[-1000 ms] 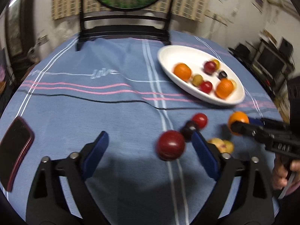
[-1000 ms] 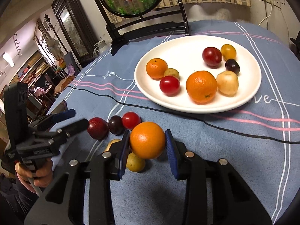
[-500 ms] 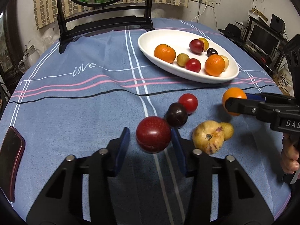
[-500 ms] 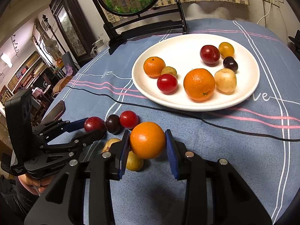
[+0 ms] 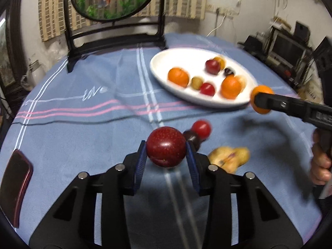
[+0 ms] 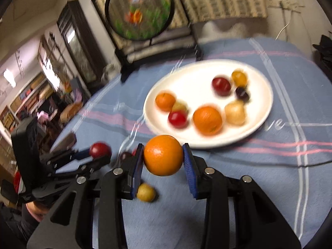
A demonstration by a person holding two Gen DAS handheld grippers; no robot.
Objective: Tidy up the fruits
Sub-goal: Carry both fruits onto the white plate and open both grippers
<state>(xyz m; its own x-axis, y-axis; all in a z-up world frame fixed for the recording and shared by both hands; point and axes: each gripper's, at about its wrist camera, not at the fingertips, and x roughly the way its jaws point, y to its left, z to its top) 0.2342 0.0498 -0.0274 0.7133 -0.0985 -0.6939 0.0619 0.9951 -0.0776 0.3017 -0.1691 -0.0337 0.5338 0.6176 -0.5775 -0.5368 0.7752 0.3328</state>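
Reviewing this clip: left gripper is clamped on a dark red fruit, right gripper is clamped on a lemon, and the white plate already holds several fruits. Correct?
Not quite. The right gripper is clamped on an orange, not a lemon; the right wrist view shows it between the blue fingers. The left gripper does hold the dark red fruit, and the white plate already holds several fruits.

A round table covered by a blue cloth (image 5: pixel 87 124) with white, pink and black stripes is carrying everything. A white plate (image 5: pixel 164 62) is lying ahead and to the right of the left tongs, while a small red fruit (image 5: pixel 200 128), a dark plum (image 5: pixel 192 138) and two yellow fruits (image 5: pixel 230 157) are sitting just beyond their right finger. A red phone (image 5: pixel 17 184) is resting far off to their left
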